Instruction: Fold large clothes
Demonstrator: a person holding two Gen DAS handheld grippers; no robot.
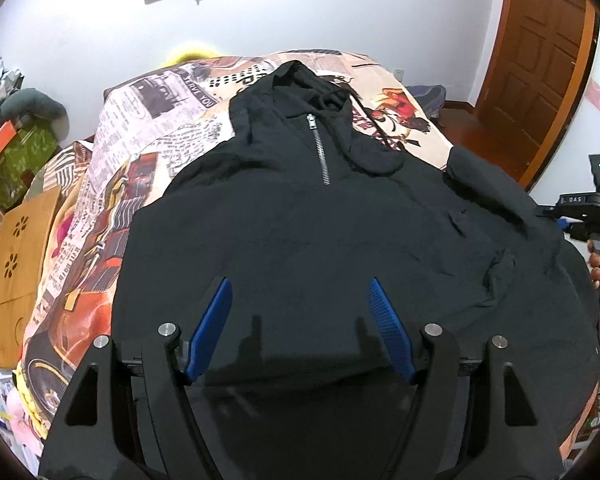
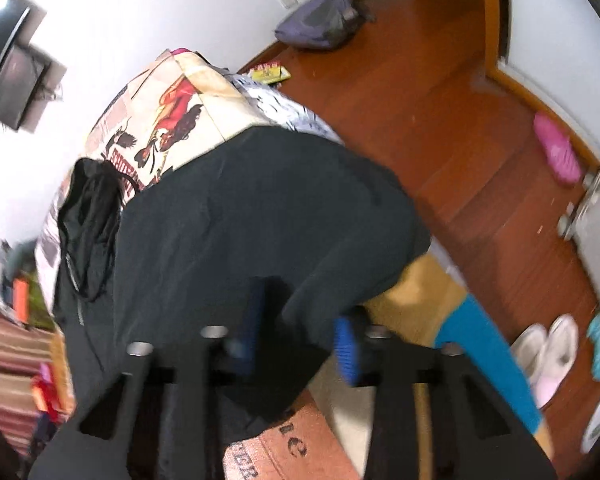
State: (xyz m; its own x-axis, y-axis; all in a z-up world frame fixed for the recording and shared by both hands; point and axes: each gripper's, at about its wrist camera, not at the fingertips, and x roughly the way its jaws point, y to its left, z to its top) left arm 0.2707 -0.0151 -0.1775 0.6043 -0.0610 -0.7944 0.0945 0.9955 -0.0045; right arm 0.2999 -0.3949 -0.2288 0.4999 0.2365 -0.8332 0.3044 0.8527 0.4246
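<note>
A black hoodie (image 1: 320, 232) lies face up on the bed (image 1: 148, 148), spread over a printed bedspread, its hood (image 1: 300, 92) toward the far edge by the wall and its hem toward the near edge. The short zipper (image 1: 319, 148) at the neck runs straight, so the body looks roughly squared. One sleeve (image 2: 340, 240) spills over the right edge of the bed and hangs toward the floor (image 2: 440, 120).

The left gripper (image 1: 300, 300) hovers above the lower part of the hoodie with its fingers spread wide and holding nothing. The right gripper (image 2: 300, 328) is at the hanging sleeve; dark cloth sits between its blue fingers (image 2: 346, 350), and they appear to be pinching it, though the picture is blurred by motion and the contact is not sharp.

This looks like the first fold, with the body still flat and unfolded. The next move probably calls for lifting the sleeve up over the right edge and laying it across the chest, while the left gripper holds the body down near the hem so the cloth does not drag sideways.
</note>
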